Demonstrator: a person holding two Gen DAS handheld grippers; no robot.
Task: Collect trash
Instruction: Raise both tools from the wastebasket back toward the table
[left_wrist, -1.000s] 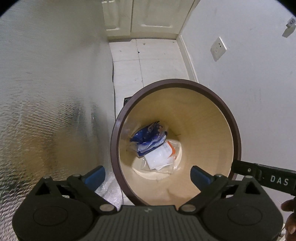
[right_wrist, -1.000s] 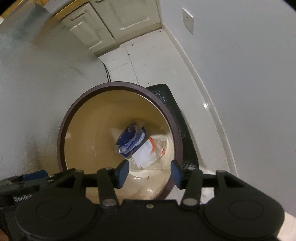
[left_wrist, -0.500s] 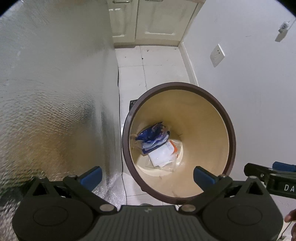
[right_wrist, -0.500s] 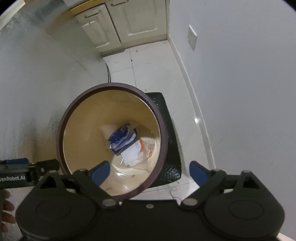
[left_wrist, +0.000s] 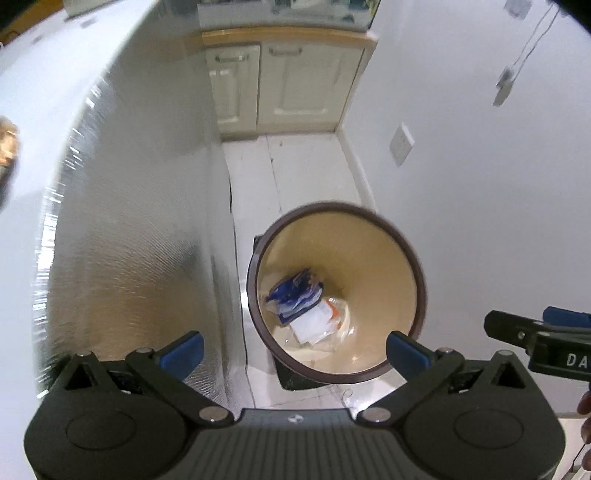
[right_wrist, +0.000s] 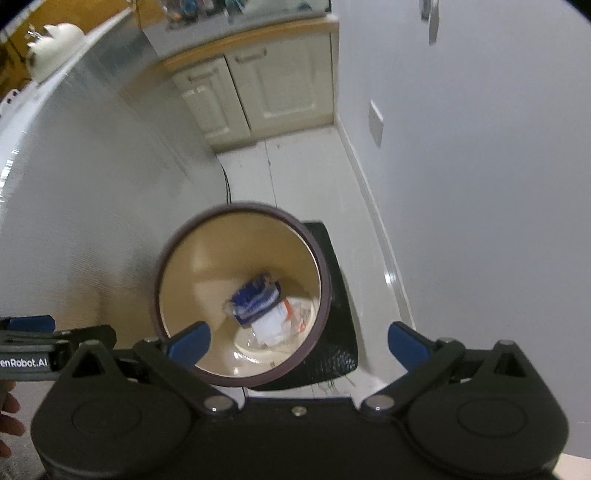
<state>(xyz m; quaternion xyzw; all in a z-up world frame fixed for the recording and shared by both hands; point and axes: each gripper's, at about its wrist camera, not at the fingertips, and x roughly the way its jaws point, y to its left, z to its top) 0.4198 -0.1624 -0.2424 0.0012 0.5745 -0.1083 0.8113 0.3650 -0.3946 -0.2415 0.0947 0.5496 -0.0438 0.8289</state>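
Observation:
A round bin with a dark brown rim (left_wrist: 419, 266) and cream inner wall stands on the floor below both grippers. At its bottom lie a blue wrapper (left_wrist: 295, 291) and a white and orange packet (left_wrist: 314, 326); the right wrist view shows the same bin (right_wrist: 325, 284) and blue wrapper (right_wrist: 255, 299). My left gripper (left_wrist: 295, 349) hangs open high above the bin with nothing between its blue pads. My right gripper (right_wrist: 299, 341) is also above the bin, its jaws opening wide and empty.
A tall silver textured panel (left_wrist: 129, 240) stands close on the left of the bin and a white wall (left_wrist: 480, 221) with a socket (left_wrist: 400, 144) on the right. Cream cabinets (left_wrist: 288, 85) close the far end. A black mat (right_wrist: 341, 332) lies under the bin.
Both grippers have risen away from the bin, which now looks smaller and lower. The right jaws went from half shut to wide open. The left jaws stayed open.

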